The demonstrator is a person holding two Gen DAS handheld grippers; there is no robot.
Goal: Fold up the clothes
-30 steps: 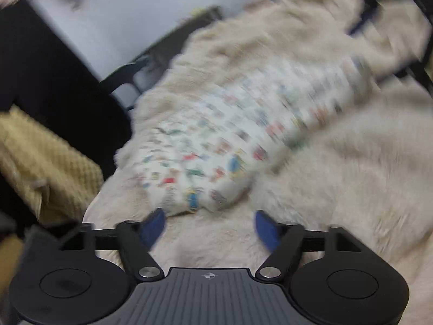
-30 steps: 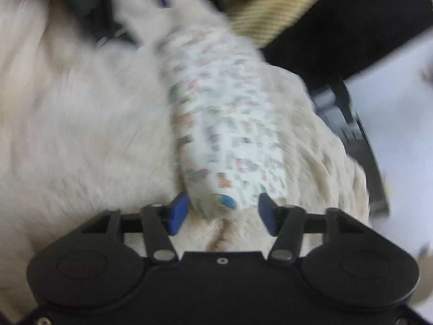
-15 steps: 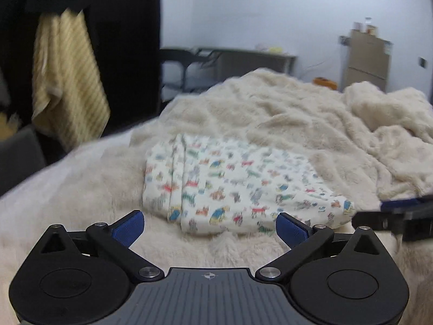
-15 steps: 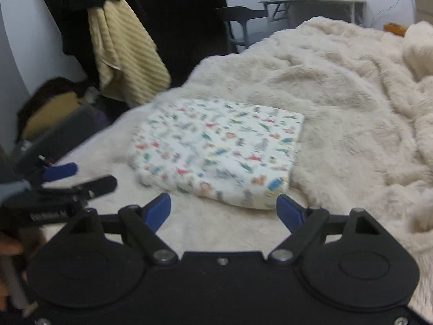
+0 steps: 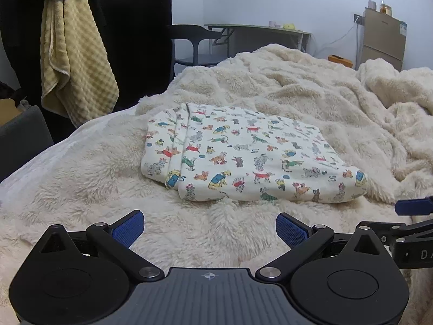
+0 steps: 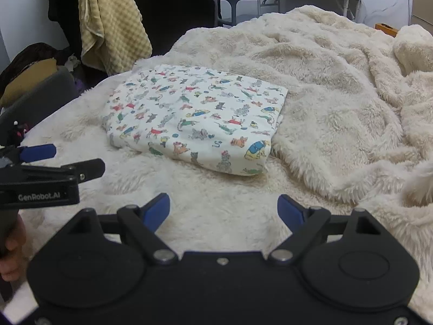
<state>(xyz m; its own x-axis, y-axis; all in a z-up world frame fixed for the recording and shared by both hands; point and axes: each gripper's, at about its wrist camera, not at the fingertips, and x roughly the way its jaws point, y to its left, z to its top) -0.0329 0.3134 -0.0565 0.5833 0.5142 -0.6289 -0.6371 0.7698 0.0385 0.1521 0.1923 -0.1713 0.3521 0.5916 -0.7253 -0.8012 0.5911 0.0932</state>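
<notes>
garment: i see the folded dog-print garment (image 5: 243,154) lying flat on the fluffy cream blanket (image 5: 311,89), near the blanket's left edge, folded layers stacked at its left end.
left gripper: my left gripper (image 5: 209,227) hangs over bare blanket just short of the garment's near edge; its jaws have just been opening and stand wide apart, nothing between them.
right gripper: my right gripper (image 6: 223,211) sits off the garment's near right corner, jaws also just opened, apart, empty.
beyond the left edge: a yellow waffle towel (image 5: 73,59) hangs against dark fabric.
far side: a chair (image 5: 194,40) and a desk (image 5: 259,31).
</notes>
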